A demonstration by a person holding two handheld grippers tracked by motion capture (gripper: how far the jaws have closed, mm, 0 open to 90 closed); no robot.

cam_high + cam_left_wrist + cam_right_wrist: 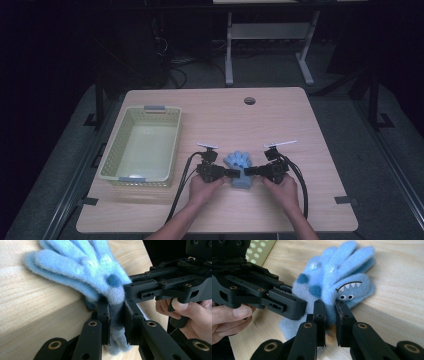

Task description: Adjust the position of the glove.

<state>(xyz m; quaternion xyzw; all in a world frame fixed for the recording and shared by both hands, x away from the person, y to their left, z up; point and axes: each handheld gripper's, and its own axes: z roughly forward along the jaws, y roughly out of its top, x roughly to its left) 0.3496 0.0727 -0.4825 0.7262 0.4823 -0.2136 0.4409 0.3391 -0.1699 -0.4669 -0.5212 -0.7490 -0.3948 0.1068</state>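
Observation:
A fuzzy light-blue glove with dark blue spots and a monster face lies on the wooden table near its front, fingers pointing away from the person. My left gripper comes in from the left and is shut on the glove's cuff edge. My right gripper comes in from the right and is shut on the glove's thumb side, just below the face. The two grippers face each other with the glove between them. A hand holds each gripper.
A pale green perforated basket stands empty at the table's left, and its wall appears behind the left gripper. A round cable hole sits at the back edge. Cables trail from both grippers toward the front.

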